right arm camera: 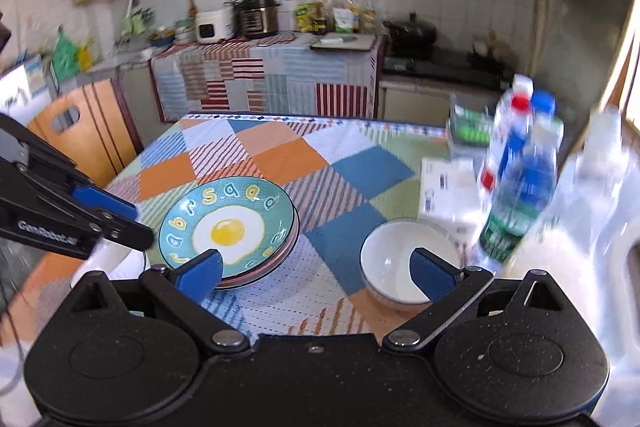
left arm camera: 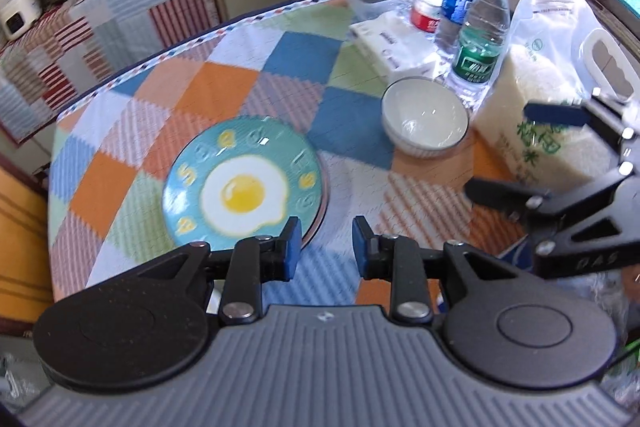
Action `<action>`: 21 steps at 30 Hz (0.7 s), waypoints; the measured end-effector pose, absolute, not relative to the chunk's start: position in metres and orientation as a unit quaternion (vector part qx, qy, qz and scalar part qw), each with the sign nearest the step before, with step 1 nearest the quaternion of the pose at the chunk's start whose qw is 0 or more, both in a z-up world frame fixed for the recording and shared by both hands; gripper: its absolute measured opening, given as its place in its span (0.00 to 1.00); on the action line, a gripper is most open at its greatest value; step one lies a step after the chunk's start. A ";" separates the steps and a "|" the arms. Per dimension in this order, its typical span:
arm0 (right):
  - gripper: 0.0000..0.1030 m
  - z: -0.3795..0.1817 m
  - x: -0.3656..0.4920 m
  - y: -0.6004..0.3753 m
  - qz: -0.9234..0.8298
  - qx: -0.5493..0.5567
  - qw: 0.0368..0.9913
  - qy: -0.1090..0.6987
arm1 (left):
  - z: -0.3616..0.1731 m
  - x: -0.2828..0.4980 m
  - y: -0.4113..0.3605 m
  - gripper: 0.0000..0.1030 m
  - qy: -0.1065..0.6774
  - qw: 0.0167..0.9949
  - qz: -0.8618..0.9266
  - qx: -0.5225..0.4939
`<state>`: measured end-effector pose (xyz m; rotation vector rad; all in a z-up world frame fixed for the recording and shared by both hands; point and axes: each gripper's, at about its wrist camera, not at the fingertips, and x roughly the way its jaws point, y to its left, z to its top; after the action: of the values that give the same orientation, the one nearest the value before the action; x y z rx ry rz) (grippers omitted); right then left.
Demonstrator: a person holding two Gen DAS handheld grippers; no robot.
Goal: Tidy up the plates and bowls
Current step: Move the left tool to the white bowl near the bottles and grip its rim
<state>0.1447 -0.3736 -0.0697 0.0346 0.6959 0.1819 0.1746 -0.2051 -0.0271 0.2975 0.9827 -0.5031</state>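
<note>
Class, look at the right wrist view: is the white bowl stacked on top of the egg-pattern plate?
No. The white bowl sits directly on the tablecloth, apart from the egg-pattern plate, with bare cloth between them.

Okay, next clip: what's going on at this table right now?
A person holds a hand-held gripper in each hand above a patchwork-cloth table. Both are open and hold nothing. The left hand-held gripper hovers by the near rim of the teal fried-egg plate, which sits on another plate. The right hand-held gripper hangs between that plate and the white bowl.
</note>
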 end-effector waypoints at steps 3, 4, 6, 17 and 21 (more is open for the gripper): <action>0.98 -0.090 0.152 -0.384 0.068 0.044 0.938 0.337 | -0.035 0.192 -0.225 0.28 0.468 0.838 -0.250 0.132; 0.98 -0.097 0.154 -0.387 0.062 0.052 0.939 0.335 | -0.038 0.199 -0.230 0.29 0.468 0.838 -0.251 0.124; 0.98 -0.113 0.157 -0.389 0.037 0.057 0.939 0.336 | -0.046 0.213 -0.241 0.31 0.468 0.840 -0.254 0.109; 0.98 -0.182 0.181 -0.371 -0.028 0.009 0.940 0.339 | -0.114 0.262 -0.291 0.38 0.491 0.827 -0.272 0.033; 0.98 -0.201 0.196 -0.376 -0.054 0.038 0.935 0.349 | -0.142 0.272 -0.307 0.35 0.492 0.826 -0.271 0.043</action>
<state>0.1962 -0.3765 -0.2007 0.0774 0.7143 -0.1110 0.2722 -0.3069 -0.1417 0.0913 1.0456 -0.5768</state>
